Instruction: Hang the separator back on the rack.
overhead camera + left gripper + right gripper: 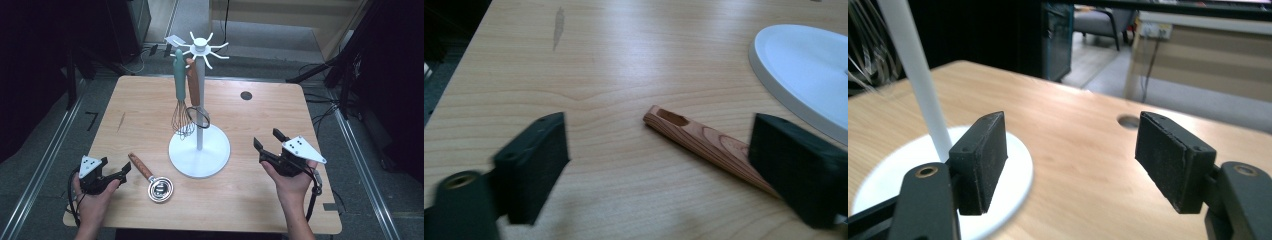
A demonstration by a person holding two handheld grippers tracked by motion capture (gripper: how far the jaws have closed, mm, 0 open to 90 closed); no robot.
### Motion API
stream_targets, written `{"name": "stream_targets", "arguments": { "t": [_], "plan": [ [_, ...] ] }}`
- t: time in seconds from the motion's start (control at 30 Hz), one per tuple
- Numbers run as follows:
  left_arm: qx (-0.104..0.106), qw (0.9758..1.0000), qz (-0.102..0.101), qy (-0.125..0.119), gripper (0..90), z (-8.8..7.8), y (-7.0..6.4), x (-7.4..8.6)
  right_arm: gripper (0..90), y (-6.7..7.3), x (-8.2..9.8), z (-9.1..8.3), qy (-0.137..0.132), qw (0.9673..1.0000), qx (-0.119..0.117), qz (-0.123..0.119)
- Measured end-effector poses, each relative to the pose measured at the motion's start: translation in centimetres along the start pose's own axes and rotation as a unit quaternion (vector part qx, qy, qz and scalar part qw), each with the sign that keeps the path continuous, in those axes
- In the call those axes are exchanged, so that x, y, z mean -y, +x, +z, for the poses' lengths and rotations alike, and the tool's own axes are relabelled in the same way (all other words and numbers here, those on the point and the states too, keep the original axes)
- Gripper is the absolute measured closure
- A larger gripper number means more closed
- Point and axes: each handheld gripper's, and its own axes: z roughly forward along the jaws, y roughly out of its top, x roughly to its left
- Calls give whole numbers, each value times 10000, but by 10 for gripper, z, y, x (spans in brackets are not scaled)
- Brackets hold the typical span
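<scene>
The measuring spoon lies near the table's front edge, left of the white stand, its wooden handle reaching between the left gripper's wide-apart jaws, untouched. The right gripper, jaws wide and empty, sits near the right edge.

Left gripper: held in the left hand at the 7 o'clock position, jaws apart, nothing clamped. Right gripper: held in the right hand at 4 o'clock, jaws wide apart, pointing toward 11 o'clock.
</scene>
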Motion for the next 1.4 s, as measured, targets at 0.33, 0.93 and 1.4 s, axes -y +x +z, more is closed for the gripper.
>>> {"name": "stream_targets", "arguments": {
  "t": [0.33, 0.93, 1.4],
  "plan": [
    [800, 9952, -273, 490, 855, -1, -5, 4, 365, -20, 37, -22, 365, 9992, 100, 107],
    [1079, 9867, 199, 1198, 900, 11, -30, 11, 365, -35, 77, -37, 670, 9967, 263, 379],
    [1336, 9817, 444, 1281, 900, 13, -54, 13, 377, -24, 80, -30, 718, 9971, 143, 212]
  ]
}}
